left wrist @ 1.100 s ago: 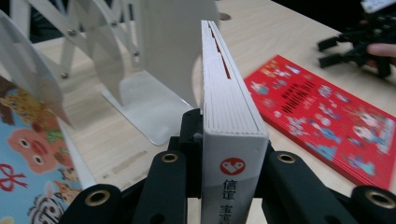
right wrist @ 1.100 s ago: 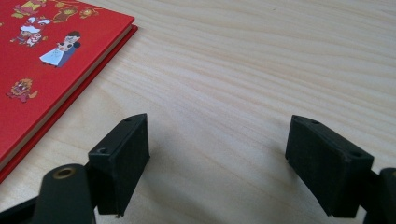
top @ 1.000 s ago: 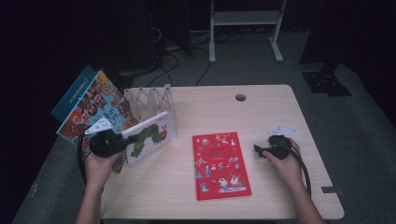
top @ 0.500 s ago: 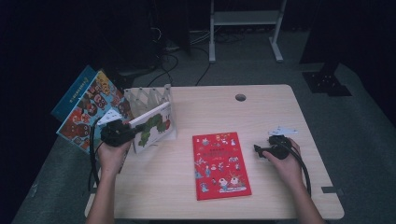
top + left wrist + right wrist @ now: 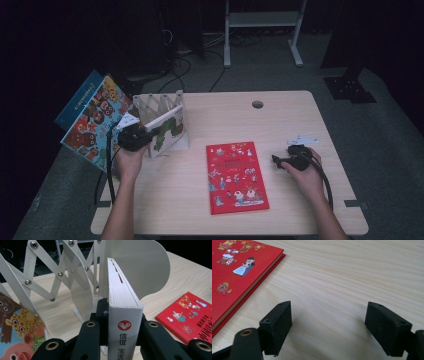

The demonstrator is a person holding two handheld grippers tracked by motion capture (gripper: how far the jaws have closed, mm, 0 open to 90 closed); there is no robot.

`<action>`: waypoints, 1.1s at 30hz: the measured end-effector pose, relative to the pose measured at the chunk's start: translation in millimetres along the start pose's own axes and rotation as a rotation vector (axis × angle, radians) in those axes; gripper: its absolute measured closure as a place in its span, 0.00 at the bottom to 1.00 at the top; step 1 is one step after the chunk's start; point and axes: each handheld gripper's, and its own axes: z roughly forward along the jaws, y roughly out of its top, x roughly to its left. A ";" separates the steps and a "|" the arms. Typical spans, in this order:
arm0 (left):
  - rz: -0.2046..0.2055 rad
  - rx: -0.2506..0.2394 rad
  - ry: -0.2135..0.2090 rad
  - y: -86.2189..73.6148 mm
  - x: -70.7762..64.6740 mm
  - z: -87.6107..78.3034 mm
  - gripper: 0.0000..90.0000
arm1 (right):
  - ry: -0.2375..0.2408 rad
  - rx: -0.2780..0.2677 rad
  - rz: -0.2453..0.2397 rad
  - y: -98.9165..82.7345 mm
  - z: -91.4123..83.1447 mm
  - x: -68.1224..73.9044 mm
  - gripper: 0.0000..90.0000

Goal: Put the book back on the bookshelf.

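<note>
- Since a second earlier, the left gripper (image 5: 146, 137) had carried the white board book (image 5: 123, 322) up and toward the white folding rack (image 5: 159, 106) at the desk's (image 5: 295, 115) far left corner; the right gripper (image 5: 278, 160) had kept its place.
- Left gripper jaws were clamped on the book's spine end, one jaw on each cover.
- The book stood upright on edge, its far end in the rack, just beside the rounded end plate (image 5: 147, 267), with the crossed slats on its other side.
- Right gripper jaws stood apart with bare desk between them, resting low near the right edge of the red picture book (image 5: 236, 176).
- That red book lay flat mid-desk, well apart from the rack.
- Two colourful picture books (image 5: 95, 120) leaned past the rack, off the desk's left edge.
</note>
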 end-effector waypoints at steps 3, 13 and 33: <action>0.006 -0.001 0.006 -2.2 -1.2 0.9 0.83 | 0.000 0.000 0.000 0.0 0.0 0.0 0.23; 0.016 0.040 0.016 -12.1 -4.8 5.2 0.83 | -0.002 0.001 0.002 0.0 0.0 0.4 0.23; 0.045 0.140 0.016 -25.9 -14.8 14.8 0.61 | -0.002 0.000 0.002 0.0 0.0 0.5 0.23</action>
